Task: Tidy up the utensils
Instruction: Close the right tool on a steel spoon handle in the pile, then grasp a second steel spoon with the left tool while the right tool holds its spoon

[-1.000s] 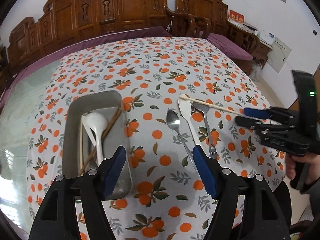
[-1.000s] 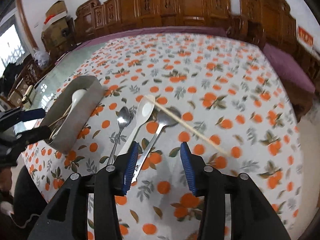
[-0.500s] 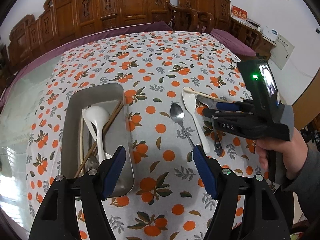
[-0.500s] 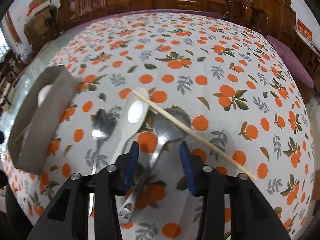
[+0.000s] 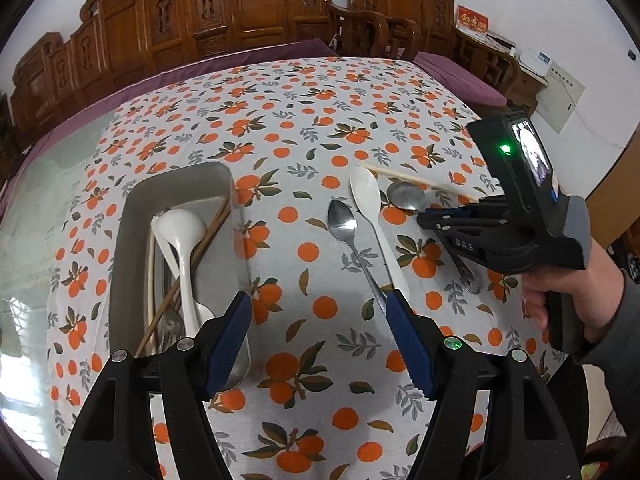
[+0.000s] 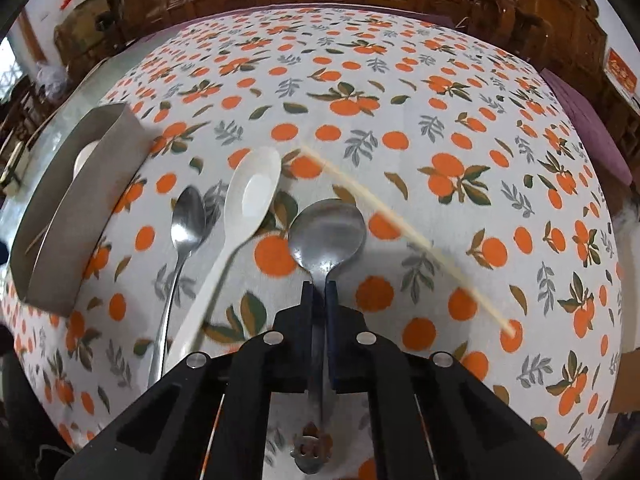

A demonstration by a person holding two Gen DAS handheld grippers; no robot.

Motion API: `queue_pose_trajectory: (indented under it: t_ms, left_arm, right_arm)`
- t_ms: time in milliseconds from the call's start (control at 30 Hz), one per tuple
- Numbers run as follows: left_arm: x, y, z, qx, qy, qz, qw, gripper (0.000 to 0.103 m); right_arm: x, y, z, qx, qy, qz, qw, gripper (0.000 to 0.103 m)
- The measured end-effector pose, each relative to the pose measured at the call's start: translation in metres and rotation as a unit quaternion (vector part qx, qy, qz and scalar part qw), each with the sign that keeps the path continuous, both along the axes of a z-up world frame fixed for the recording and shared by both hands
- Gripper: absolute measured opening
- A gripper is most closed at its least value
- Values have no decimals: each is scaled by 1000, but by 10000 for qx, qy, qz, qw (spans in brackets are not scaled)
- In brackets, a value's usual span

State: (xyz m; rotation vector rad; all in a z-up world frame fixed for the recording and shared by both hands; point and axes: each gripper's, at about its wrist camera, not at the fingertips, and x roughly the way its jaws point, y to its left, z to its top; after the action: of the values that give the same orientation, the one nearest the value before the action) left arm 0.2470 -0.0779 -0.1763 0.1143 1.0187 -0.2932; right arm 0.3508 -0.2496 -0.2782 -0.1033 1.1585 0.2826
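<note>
My right gripper (image 6: 319, 292) is shut on the handle of a large steel spoon (image 6: 327, 228), just behind its bowl; it also shows in the left wrist view (image 5: 428, 220). To its left lie a white plastic spoon (image 6: 252, 196) and a smaller steel spoon (image 6: 187, 220). A pale chopstick (image 6: 404, 236) lies on the cloth to the right. The steel tray (image 5: 128, 240) holds a white ladle (image 5: 182, 232), chopsticks and other cutlery. My left gripper (image 5: 318, 312) is open and empty above the cloth, between the tray and the small steel spoon (image 5: 344, 222).
The table has an orange-print cloth (image 5: 304, 128) and a glass top showing at the left (image 5: 36, 200). Carved wooden chairs (image 5: 248, 12) stand along the far side. The table's right edge is close behind the right gripper.
My right gripper has come down from the right over the large steel spoon and closed on its handle. My left gripper has hardly moved and stays open.
</note>
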Motion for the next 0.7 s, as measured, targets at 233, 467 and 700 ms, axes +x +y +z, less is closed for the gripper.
queue_pose_trajectory:
  t_ms: [233, 467, 700]
  left_arm:
    - [11, -10, -11, -29, 87, 38, 10000, 67]
    - [33, -30, -30, -3, 202, 73, 9998, 67]
    - [64, -45, -54, 44, 256, 319, 9992, 65]
  right_arm:
    - [-28, -9, 5, 11, 12, 204, 9998, 7]
    - [-50, -25, 15, 196, -106, 216, 9995, 7]
    - [-56, -35, 13, 310, -121, 175, 9993, 7]
